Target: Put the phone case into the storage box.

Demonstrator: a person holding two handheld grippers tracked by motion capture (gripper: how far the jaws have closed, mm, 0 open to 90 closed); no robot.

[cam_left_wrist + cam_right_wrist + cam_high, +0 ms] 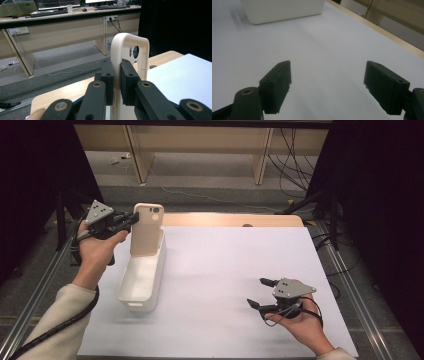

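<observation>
High view: my left gripper (131, 218) is clamped on the edge of a beige phone case (147, 229), which stands upright with its lower end inside the far end of the white bin (141, 301). The bin sits on the white mat (225, 270), left of centre. Apart from the case, its inside looks empty, though the near wall hides part of the floor. I judge this the placing step: case lowered into the bin, not yet let go. My right gripper (261, 293) rests near the mat's front right, jaws apart, holding nothing, well apart from the bin. Left gripper view: my two pads (108, 75) pinch the case's side wall (117, 57) just below its camera cut-out; the case is upright and its bottom runs out of sight beneath my jaws. Right gripper view: both jaws stand wide over bare mat, with the bin's wall (284, 11) ahead. Next, I think: lean the case down so it doesn't tip out, then part the pads and pull the left hand clear of the rim
</observation>
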